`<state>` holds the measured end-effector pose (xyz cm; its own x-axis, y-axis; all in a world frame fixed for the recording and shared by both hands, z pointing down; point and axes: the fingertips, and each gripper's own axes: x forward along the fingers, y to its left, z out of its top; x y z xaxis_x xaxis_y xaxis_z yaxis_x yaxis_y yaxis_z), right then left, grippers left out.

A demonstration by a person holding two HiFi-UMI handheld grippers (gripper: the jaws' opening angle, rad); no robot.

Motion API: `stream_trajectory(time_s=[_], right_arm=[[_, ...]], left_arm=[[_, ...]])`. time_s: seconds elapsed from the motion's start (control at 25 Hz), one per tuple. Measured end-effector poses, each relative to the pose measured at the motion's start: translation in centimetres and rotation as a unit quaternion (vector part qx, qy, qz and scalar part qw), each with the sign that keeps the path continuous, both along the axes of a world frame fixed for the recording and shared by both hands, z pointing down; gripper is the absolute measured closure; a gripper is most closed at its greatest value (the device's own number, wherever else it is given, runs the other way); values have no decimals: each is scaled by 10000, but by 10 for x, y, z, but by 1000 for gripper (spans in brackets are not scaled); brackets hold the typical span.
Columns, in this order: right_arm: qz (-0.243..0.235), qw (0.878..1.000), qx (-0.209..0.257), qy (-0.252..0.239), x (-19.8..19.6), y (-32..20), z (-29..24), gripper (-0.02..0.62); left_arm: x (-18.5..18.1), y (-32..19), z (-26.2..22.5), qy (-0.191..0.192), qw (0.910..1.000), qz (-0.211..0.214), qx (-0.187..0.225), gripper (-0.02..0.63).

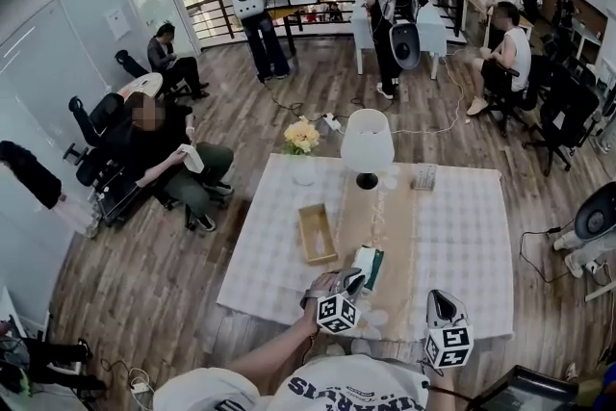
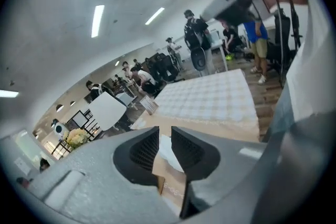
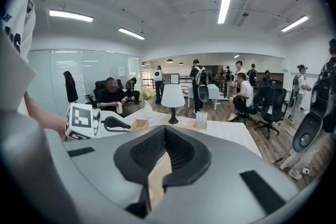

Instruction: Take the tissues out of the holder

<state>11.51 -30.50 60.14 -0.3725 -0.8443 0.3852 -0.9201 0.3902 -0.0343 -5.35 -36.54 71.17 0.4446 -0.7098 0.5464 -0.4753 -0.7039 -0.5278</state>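
Tissues look out of the shallow wooden box holder [image 1: 306,236], I judge. My left gripper [image 2: 164,136] is clamped on the white, green-ended tissue pack [image 1: 369,263], just beside the holder, toward the table's near edge. Setting it down is what's left. My right gripper [image 3: 164,136] is closed, empty. White checked tablecloth [image 1: 462,236], white lamp [image 1: 368,141], busy wood-floored office.

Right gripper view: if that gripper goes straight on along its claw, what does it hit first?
Probably the white lamp, nearly dead ahead of the right gripper; only the table passes beneath before it. Depth is unclear.
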Motion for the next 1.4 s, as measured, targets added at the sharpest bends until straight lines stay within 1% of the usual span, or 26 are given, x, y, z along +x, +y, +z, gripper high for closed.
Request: stream_trajectory(time_s=[0.08,0.16,0.24,0.32,0.44,0.48,0.52,0.76,0.92,1.0,1.16,1.32,1.4], right_arm=[[-282,9996,82,-27,-14,-7,-7,588],[-598,9981,170,-50,-37,-13,-15,588],[-862,9958,286,-74,-63,-18,-23,588],[-1052,9935,430,-117,-85,-22,-35,588],[-1347,9888,630,-161,-113,-27,-50,588],[-1452,9870,671,-167,-121,-28,-53,588],[-1555,9852,702,-173,-129,-29,-55,588],[-2040,9759,755,-187,-170,-27,-54,588],[-2151,9735,754,-184,-181,-28,-55,588],[-2171,9732,739,-156,-183,-31,-53,588],[-2140,9738,747,-155,-182,-33,-48,588],[-2073,9756,708,-159,-187,-29,-51,588],[-2067,9761,657,-148,-185,-27,-49,588]], left_arm=[[-1,6,-37,563,9983,-131,21,534],[-7,13,-74,1194,9926,-208,74,534],[-20,21,-108,1885,9816,-281,105,534],[-35,30,-137,2459,9684,-401,118,534],[-60,42,-169,3032,9502,-690,225,535],[-69,46,-177,3156,9452,-789,274,571],[-77,49,-181,3251,9411,-878,319,601],[-134,60,-180,3512,9214,-1591,491,603],[-157,63,-173,3503,9161,-1894,472,603],[-161,63,-171,3546,9136,-1937,447,603],[-163,63,-162,3580,9134,-1914,313,603],[-174,63,-168,3487,9180,-1860,328,603],[-173,63,-169,3498,9190,-1793,289,603]])
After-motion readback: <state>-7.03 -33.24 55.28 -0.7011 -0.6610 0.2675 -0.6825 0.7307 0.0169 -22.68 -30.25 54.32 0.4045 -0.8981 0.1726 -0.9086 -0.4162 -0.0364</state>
